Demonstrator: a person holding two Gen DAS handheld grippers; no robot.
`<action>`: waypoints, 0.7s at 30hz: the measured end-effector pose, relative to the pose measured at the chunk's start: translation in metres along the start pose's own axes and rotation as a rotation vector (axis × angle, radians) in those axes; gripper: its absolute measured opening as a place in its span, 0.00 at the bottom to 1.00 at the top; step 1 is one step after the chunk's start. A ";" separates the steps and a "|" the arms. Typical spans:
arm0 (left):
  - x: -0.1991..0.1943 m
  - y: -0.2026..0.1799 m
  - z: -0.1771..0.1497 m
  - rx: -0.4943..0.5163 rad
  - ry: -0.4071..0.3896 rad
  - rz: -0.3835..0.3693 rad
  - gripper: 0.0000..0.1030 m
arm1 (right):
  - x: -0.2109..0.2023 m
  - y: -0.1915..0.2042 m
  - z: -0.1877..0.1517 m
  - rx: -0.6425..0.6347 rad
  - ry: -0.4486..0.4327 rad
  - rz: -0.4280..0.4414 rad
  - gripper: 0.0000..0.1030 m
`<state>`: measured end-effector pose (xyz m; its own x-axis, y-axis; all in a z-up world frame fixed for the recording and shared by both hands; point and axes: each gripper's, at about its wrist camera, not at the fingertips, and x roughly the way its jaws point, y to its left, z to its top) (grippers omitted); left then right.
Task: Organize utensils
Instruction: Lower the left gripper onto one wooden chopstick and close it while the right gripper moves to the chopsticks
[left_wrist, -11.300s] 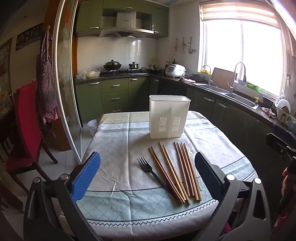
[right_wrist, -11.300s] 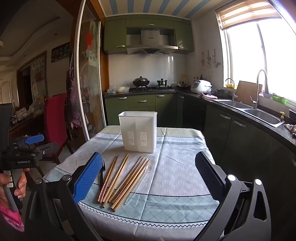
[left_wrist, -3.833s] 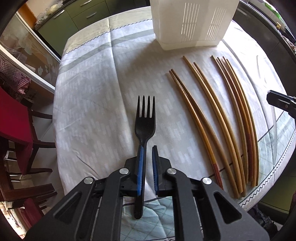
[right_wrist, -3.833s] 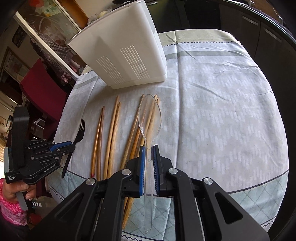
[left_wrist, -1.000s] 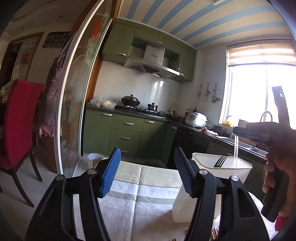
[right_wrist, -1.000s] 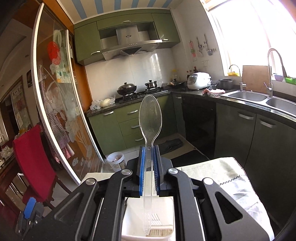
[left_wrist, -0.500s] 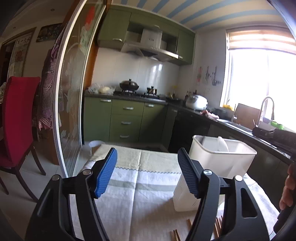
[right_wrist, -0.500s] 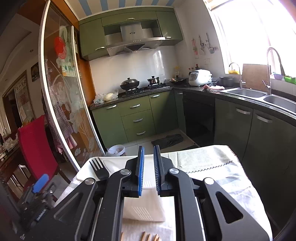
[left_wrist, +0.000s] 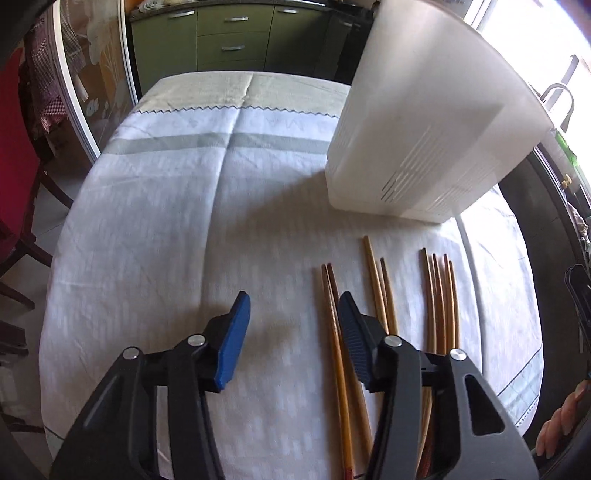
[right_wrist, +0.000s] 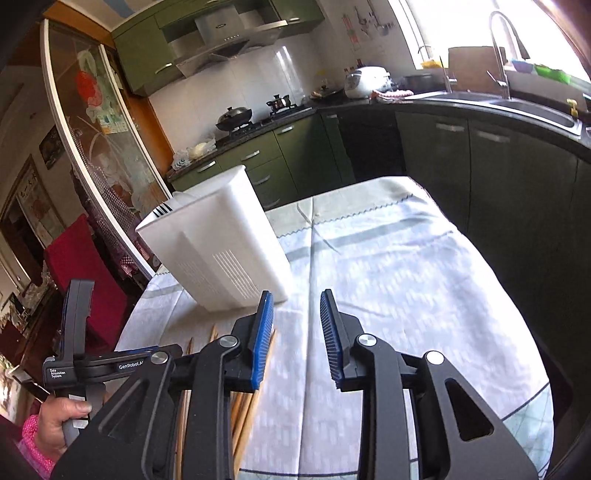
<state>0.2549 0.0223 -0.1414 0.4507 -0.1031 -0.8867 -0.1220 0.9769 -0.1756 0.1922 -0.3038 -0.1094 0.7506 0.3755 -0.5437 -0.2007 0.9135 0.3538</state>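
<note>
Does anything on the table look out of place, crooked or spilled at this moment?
Nothing is spilled or damaged. The chopsticks lie in loose, uneven groups on the tablecloth, not yet in the white holder, where the fork tips show. Both tools are open and empty.

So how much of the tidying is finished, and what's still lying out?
The fork already stands in the white holder, tines poking above the rim. Nothing is in hand: the left gripper and right gripper are both open and empty. Left to do: the wooden chopsticks lying on the tablecloth.
</note>
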 end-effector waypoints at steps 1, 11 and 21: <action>0.001 -0.002 -0.004 0.003 0.017 0.005 0.40 | 0.000 -0.004 -0.004 0.011 0.013 0.009 0.26; -0.006 -0.015 -0.020 0.031 0.092 0.005 0.34 | -0.006 -0.005 -0.004 -0.005 0.038 0.028 0.26; -0.005 -0.026 -0.022 0.078 0.126 0.045 0.34 | -0.009 -0.005 0.003 -0.001 0.050 0.035 0.26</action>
<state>0.2360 -0.0072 -0.1414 0.3314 -0.0771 -0.9403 -0.0684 0.9921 -0.1055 0.1883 -0.3120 -0.1043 0.7106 0.4144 -0.5686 -0.2267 0.8999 0.3725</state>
